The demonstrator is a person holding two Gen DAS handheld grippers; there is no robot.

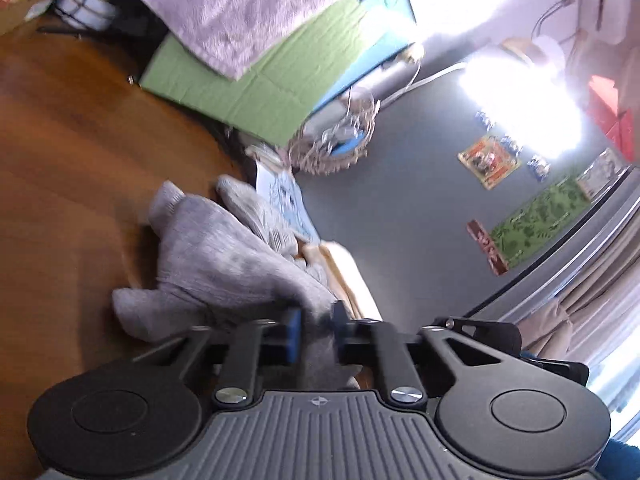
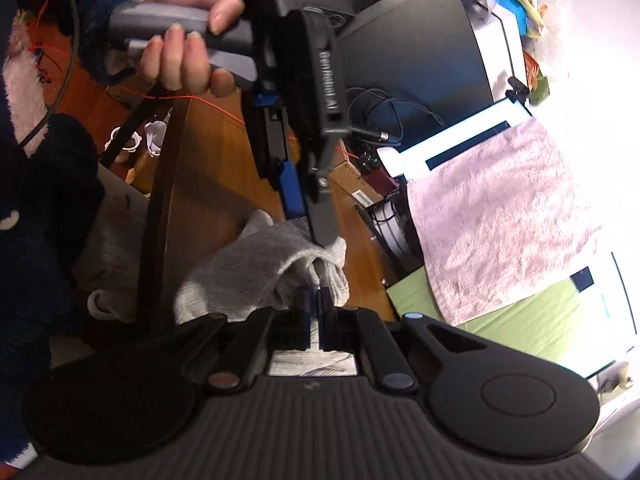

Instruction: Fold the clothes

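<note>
While both hand-held grippers are pinching the grey sock (image 2: 256, 268) above the tabletop (image 1: 60, 128) — left (image 1: 318, 316) and right (image 2: 314, 300) narrow on cloth — keeping grips tight, pulling fabric taut before folding.

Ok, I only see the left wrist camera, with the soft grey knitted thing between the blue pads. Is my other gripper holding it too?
Observer: Yes. The right gripper is shut on the grey knitted garment, near one edge.
Operator: Are the two grippers far apart?
Observer: No. The left gripper pinches the same garment just beyond the right one's fingertips.
Operator: What holds the left one up?
Observer: A bare hand wrapped around its grey handle.
</note>
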